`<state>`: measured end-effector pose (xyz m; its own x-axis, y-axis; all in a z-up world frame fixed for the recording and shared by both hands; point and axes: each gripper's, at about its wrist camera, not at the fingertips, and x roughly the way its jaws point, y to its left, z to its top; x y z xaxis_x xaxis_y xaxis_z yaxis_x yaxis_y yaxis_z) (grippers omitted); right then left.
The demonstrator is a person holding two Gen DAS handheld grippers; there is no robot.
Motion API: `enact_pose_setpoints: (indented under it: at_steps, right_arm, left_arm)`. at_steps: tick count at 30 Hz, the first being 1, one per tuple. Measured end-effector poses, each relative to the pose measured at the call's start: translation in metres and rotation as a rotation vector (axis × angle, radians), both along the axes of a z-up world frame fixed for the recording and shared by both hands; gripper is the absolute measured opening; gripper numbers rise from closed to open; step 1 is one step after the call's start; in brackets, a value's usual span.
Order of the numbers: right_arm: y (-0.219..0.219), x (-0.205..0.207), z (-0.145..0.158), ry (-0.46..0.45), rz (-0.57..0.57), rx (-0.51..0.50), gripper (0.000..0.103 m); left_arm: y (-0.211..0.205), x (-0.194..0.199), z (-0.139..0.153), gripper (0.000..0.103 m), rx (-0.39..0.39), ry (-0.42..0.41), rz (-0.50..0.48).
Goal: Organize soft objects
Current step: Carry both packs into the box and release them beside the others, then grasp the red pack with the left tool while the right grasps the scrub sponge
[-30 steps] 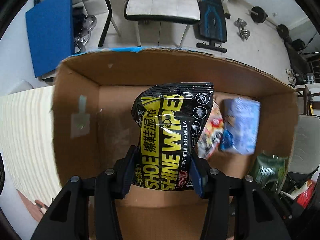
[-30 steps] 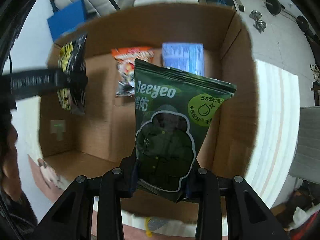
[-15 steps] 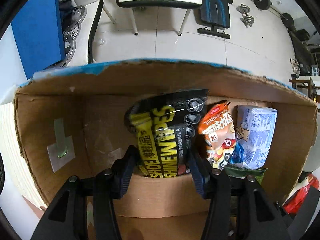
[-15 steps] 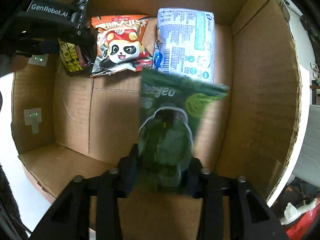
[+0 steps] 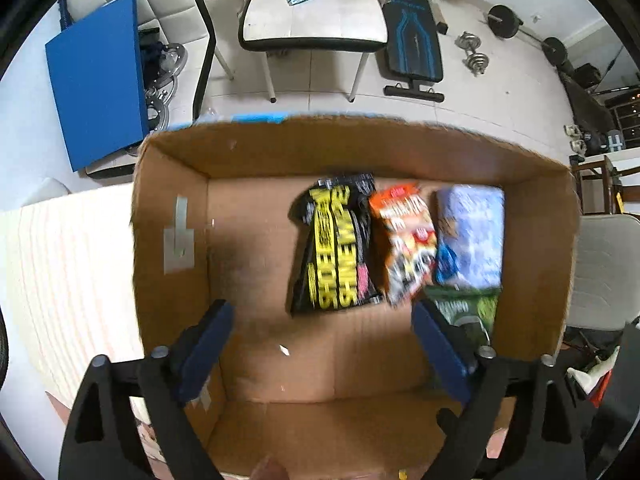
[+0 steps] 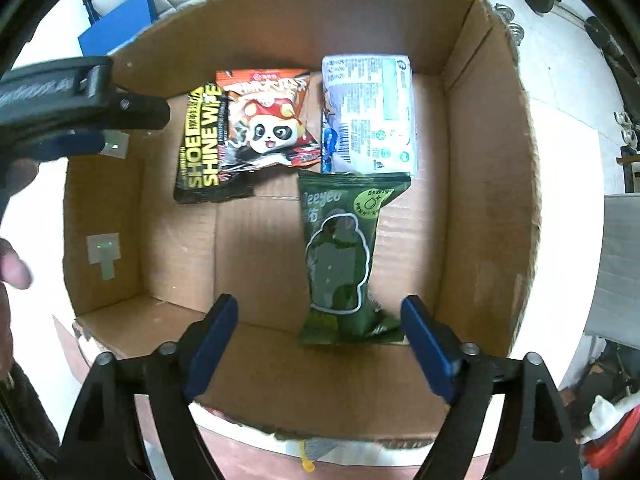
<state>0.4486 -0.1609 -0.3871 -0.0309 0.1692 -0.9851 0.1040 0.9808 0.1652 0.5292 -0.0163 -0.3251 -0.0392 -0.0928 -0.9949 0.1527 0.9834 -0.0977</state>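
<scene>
An open cardboard box (image 6: 488, 200) (image 5: 168, 184) holds several soft packs. The black and yellow shoe-wipes pack (image 5: 334, 244) (image 6: 200, 146) lies on the box floor beside an orange panda snack bag (image 6: 266, 120) (image 5: 406, 236) and a pale blue pack (image 6: 368, 114) (image 5: 470, 234). A dark green pack (image 6: 340, 256) (image 5: 466, 308) lies flat in front of the blue one. My left gripper (image 5: 322, 332) hangs above the box, jaws opening wide, nothing between them. My right gripper (image 6: 318, 326) is also opening; the green pack's near end lies between its fingers, untouched.
The box stands on a white-topped table (image 5: 60, 264). Beyond it are a white chair (image 5: 316, 8), a blue board (image 5: 98, 92), a weight bench (image 5: 414, 36) and dumbbells (image 5: 474, 52) on the tiled floor. A person's hand (image 6: 12, 268) shows at the left edge.
Both grippers have opened and let go. The shoe-wipes pack dropped onto the box floor beside the panda bag; the green pack now lies flat in front of the blue pack. The left gripper rose.
</scene>
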Motion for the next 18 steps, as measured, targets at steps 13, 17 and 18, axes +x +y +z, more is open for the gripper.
enact_pose_setpoints:
  at_steps: [13,17,18]
  right_arm:
    - [0.006,-0.050,0.041,-0.153,-0.020,-0.077,0.103]
    - [0.007,-0.066,0.071,-0.213,-0.035,-0.103,0.103]
    - [0.008,-0.069,0.076,-0.225,-0.038,-0.112,0.103]
  left_arm:
    - [0.028,-0.097,0.056,0.097,0.011,-0.225,0.072]
    - [0.035,-0.121,0.078,0.097,0.016,-0.304,0.056]
    - [0.036,-0.125,0.083,0.097,0.012,-0.316,0.051]
